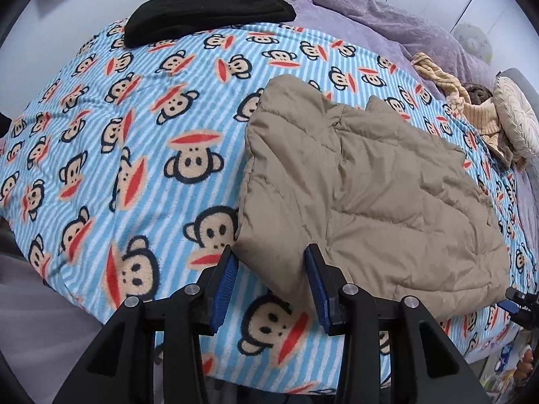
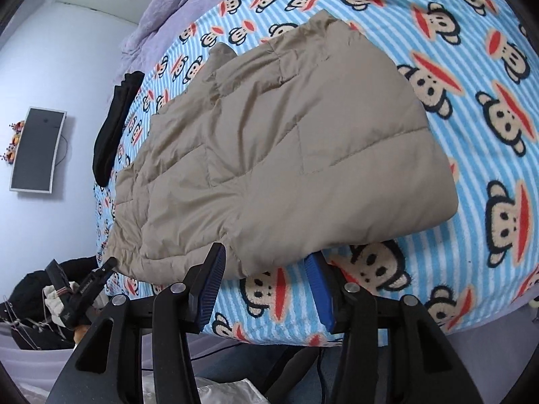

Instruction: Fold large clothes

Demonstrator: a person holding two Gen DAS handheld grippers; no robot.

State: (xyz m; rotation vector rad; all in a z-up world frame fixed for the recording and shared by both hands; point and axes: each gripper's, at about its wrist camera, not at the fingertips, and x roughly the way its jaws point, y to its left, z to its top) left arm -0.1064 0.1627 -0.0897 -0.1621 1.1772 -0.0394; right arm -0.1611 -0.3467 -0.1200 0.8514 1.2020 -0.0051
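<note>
The tan quilted puffer coat (image 1: 367, 195), centre-right of frame, looked light, soft and slippery; its near hem suited gripping. Both the left gripper (image 1: 269, 286) and right gripper (image 2: 264, 289) gaped wide, holding nothing.

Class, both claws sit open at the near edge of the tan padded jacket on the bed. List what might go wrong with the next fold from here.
1. The tan padded jacket is puffy and layered; the right claw, open at its thick edge, may pinch only the top layer, so the fold could slip.
2. The left claw straddles a corner close to the monkey-print blanket; it might grab blanket too.
</note>
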